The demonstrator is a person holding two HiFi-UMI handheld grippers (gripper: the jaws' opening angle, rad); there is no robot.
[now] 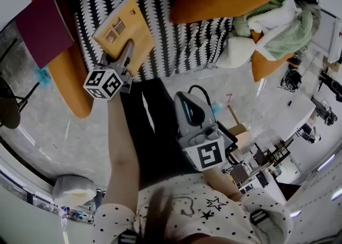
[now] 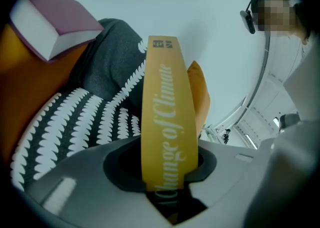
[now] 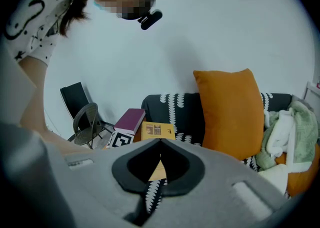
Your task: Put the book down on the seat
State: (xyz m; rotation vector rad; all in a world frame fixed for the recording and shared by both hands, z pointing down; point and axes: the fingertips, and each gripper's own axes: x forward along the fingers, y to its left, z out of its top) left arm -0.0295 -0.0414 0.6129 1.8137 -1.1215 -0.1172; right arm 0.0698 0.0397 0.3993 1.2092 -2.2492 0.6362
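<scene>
The thin yellow book (image 1: 120, 31) has white writing down its spine: "Change of Climate". The left claw (image 1: 128, 50) is clamped on the book's lower end, and the book sticks up and out past the claw tips. It is over the black-and-white patterned sofa seat (image 1: 176, 45), near the seat's left edge. I cannot tell if it touches the seat. The right claw (image 1: 184, 98) is closed and empty, well back from the seat's front edge.
</scene>
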